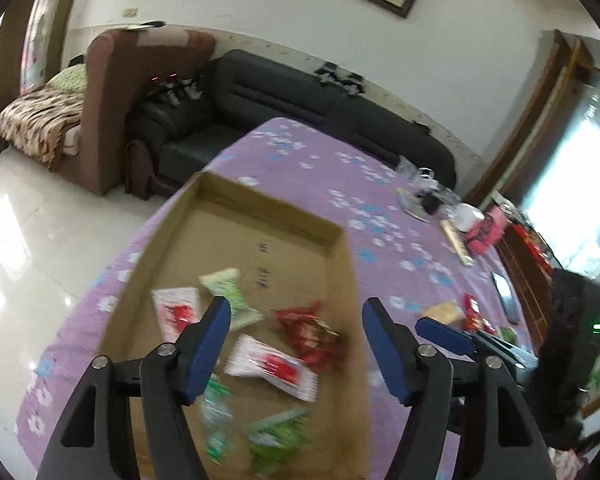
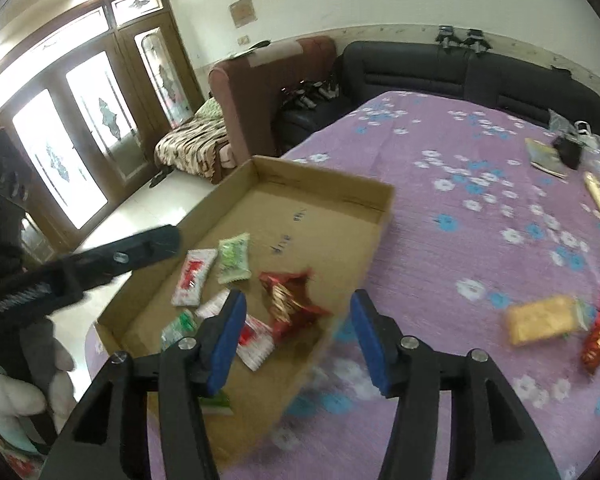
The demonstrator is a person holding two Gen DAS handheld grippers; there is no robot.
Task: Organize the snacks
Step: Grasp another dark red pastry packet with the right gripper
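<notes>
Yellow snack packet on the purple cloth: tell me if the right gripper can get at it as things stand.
Probably yes. The right gripper is open and empty, and the yellow snack packet lies flat outside the cardboard box, with only bare purple cloth between.

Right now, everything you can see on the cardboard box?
The cardboard box is a shallow, open-topped tray of plain brown corrugated board with low walls and dark markings on its floor. It lies flat on the purple floral cloth, near the table's edge. Several wrapped snacks lie loose inside: white-red, green, red-gold. Neither hand-held gripper touches it.
</notes>
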